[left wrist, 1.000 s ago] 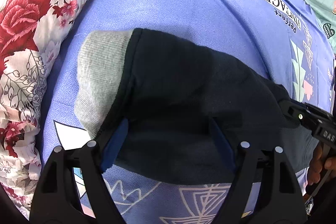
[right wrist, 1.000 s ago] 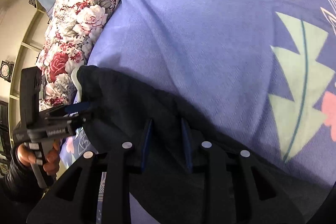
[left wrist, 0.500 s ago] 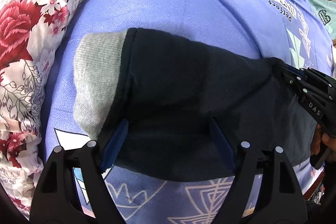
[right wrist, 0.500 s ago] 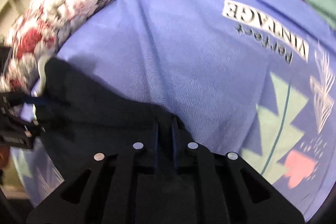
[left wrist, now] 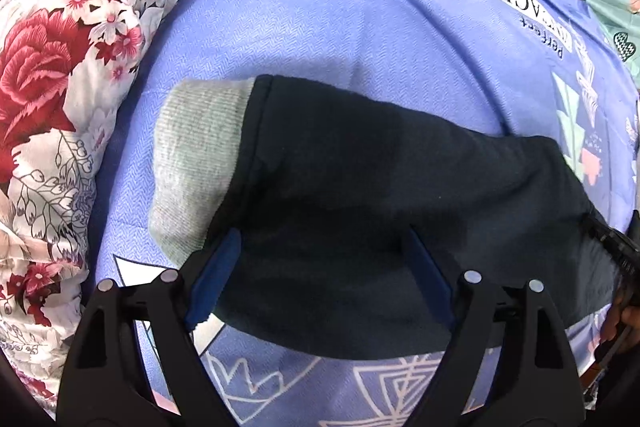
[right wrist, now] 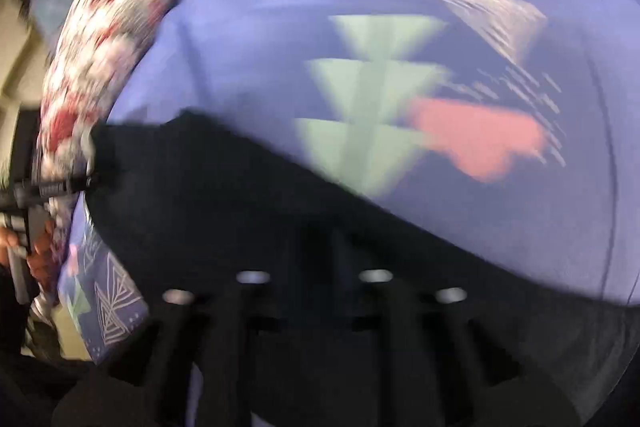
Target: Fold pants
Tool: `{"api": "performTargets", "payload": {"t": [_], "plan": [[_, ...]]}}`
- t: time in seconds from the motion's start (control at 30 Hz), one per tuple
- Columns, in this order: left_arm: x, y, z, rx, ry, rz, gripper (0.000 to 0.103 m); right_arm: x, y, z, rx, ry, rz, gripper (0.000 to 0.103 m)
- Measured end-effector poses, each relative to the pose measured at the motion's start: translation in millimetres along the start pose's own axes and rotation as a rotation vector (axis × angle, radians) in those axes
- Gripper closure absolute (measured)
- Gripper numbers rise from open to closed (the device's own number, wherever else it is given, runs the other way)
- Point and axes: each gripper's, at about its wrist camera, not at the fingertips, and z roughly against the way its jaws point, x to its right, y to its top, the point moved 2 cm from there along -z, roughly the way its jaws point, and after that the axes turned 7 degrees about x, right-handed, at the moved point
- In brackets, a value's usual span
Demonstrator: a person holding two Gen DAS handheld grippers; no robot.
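Right gripper (right wrist: 316,255) has slid along pants (left wrist: 400,195)

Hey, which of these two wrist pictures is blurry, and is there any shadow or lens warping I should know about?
Right wrist view: heavy motion blur smears the bedsheet print and the right gripper, so its jaws are unreadable. Left wrist view: sharp, the pants casting a soft shadow on the sheet; the fisheye bends the floral blanket around the rim.

left wrist — close, downward | right wrist — close, blurred | shared: pants (left wrist: 380,207)
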Motion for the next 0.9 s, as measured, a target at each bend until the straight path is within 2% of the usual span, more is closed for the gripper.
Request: {"api": "performTargets", "payload": {"t": [0.03, 0.07, 0.1, 0.13, 0.2, 0.23, 0.27, 0.33, 0.4, 0.47, 0.53, 0.57, 0.6, 0.7, 0.77, 0.8, 0.9], "plan": [[3.1, 0.5, -1.6, 0.0, 0.008, -0.005, 0.017, 18.1, 1.0, 10.6, 0.04, -0.045, -0.05, 0.103], [4.4, 0.7, -2.1, -0.001, 0.016, -0.009, 0.017, 32.7, 1.3, 21.2, 0.073, -0.171, -0.067, 0.093], [6.1, 1.4, -2.6, -0.004, 0.019, -0.011, 0.017, 49.1, 1.5, 33.7, 0.106, -0.329, -0.075, 0.078], [6.2, 2.6, -1.3, -0.008, 0.021, -0.013, 0.017, 59.7, -0.7, 44.6, 0.13, -0.366, -0.098, 0.066], [21.1, 9.6, -0.5, -0.002, 0.018, -0.016, 0.017, 81.2, -7.8, 68.6, 0.149, -0.191, -0.229, 0.066], [23.5, 10.7, 4.6, 0.016, 0.012, -0.028, 0.017, 85.2, -12.6, 76.4, 0.14, -0.132, -0.258, 0.064], [26.8, 11.6, 10.7, 0.04, 0.013, -0.048, 0.017, 85.2, -20.7, 85.1, 0.124, -0.086, -0.253, 0.054], [31.4, 11.3, 18.5, 0.072, 0.003, -0.074, 0.015, 84.5, -37.4, 94.1, 0.097, -0.05, -0.233, 0.043], [35.9, 9.1, 18.3, 0.076, -0.021, -0.086, 0.013, 89.1, -59.3, 93.6, 0.056, -0.073, -0.243, 0.043], [35.9, 4.9, 8.6, 0.051, -0.008, -0.089, 0.013, 113.5, -74.5, 96.4, 0.046, -0.169, -0.304, 0.043], [34.0, -1.1, -4.8, 0.018, 0.012, -0.072, 0.013, 134.5, -77.8, 106.2, 0.11, -0.266, -0.374, 0.043], [29.1, -6.1, -10.3, 0.006, 0.018, -0.062, 0.013, 145.4, -78.0, 118.2, 0.153, -0.362, -0.399, 0.043], [29.5, -6.9, -11.6, 0.006, 0.023, -0.061, 0.013, 149.2, -76.7, 128.6, 0.185, -0.399, -0.411, 0.043], [39.1, -7.6, -4.1, 0.014, 0.032, -0.084, 0.013, 135.2, -74.3, 139.2, 0.207, -0.281, -0.391, 0.041], [47.7, -7.1, 6.4, 0.04, 0.016, -0.106, 0.013, 118.8, -78.8, 132.8, 0.165, -0.175, -0.35, 0.031], [52.1, -7.5, 9.6, 0.048, 0.005, -0.112, 0.013, 113.4, -83.9, 124.9, 0.131, -0.153, -0.332, 0.031], [68.0, -13.4, 12.3, 0.042, -0.051, -0.136, 0.013, 126.8, -95.8, 111.7, 0.08, -0.226, -0.363, 0.031]]}}
